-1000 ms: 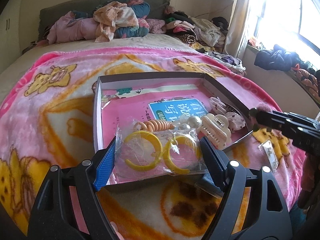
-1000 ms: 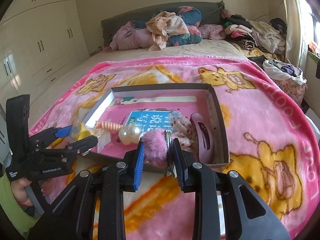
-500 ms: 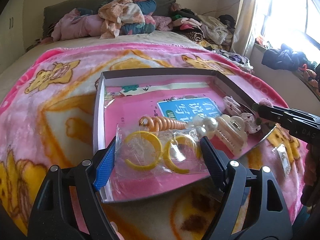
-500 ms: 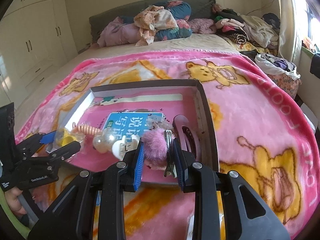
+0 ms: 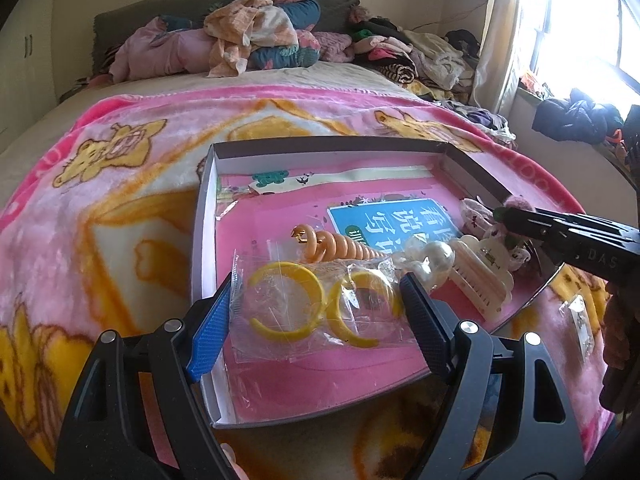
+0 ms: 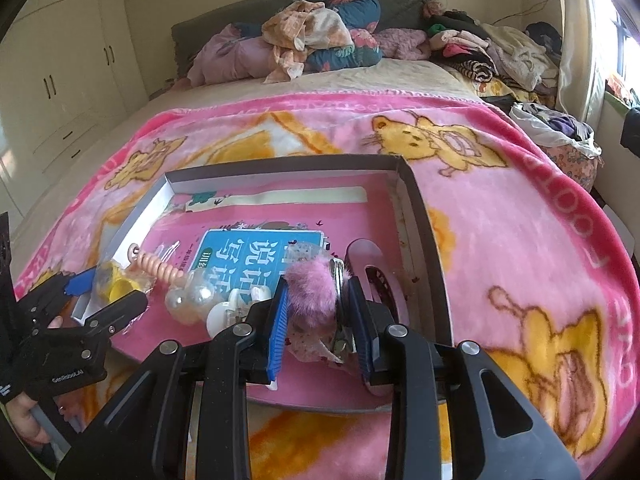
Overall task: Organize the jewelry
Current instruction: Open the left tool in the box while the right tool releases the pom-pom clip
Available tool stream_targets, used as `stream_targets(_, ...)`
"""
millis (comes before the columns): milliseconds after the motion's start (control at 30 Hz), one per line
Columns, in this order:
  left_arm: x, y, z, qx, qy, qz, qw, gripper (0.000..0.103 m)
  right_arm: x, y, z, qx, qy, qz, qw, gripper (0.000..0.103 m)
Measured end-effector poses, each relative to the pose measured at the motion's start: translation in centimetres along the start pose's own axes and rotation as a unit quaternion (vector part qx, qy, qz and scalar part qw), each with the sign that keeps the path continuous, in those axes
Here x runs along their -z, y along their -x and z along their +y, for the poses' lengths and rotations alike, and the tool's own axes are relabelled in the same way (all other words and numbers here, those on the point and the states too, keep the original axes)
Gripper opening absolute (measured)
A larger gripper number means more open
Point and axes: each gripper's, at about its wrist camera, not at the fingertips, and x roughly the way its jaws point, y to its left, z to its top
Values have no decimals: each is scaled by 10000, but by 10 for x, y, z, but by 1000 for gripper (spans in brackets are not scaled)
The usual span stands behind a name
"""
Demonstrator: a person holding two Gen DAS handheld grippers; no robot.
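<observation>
A shallow grey box (image 5: 328,145) with a pink lining lies on the bed. My left gripper (image 5: 316,312) is shut on a clear bag of yellow hoop earrings (image 5: 316,312) and holds it over the box's near left part. My right gripper (image 6: 320,304) is shut on a fluffy pink pom-pom hair clip (image 6: 312,292) over the box's near right part; it also shows in the left wrist view (image 5: 516,204). In the box lie an orange spiral hair tie (image 5: 340,242), pearl beads (image 5: 430,252), a cream claw clip (image 5: 480,276) and a mauve oval clip (image 6: 372,272).
The box (image 6: 424,216) rests on a pink cartoon blanket (image 6: 520,216). A small clear packet (image 5: 580,322) lies on the blanket right of the box. Piled clothes (image 5: 256,36) lie at the headboard. A wardrobe (image 6: 68,60) stands left, a window (image 5: 580,20) right.
Both grippers have moved forward over the box with their items still held. The bag and the pom-pom clip now hang further inside the box.
</observation>
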Motion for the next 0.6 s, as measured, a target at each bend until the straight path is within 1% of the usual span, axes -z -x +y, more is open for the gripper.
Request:
stream_targets(133, 0, 0, 0, -9, 0, 0, 10000, 71, 2, 1, 2, -42, 12, 7, 10000, 31)
stream_targets(200, 0, 0, 0, -13, -1, -1, 10000, 71, 4, 4, 3, -52, 14, -35, 10000, 41)
stream_targets(267, 0, 0, 0, -11, -4, 2, 10000, 71, 7, 8, 3, -36, 14, -67, 10000, 43)
stream_targets(367, 0, 0, 0, -11, -2, 3, 10000, 71, 11, 18, 1, 12, -11, -157, 9999, 53)
stream_targets(533, 0, 1, -1, -15, -5, -4, 10000, 71, 20, 32, -1, 100, 11, -274, 9996, 58)
stream_targets(600, -1, 2, 1, -6, -4, -30, 10000, 72, 23, 37, -2, 112, -14, -302, 9995, 61)
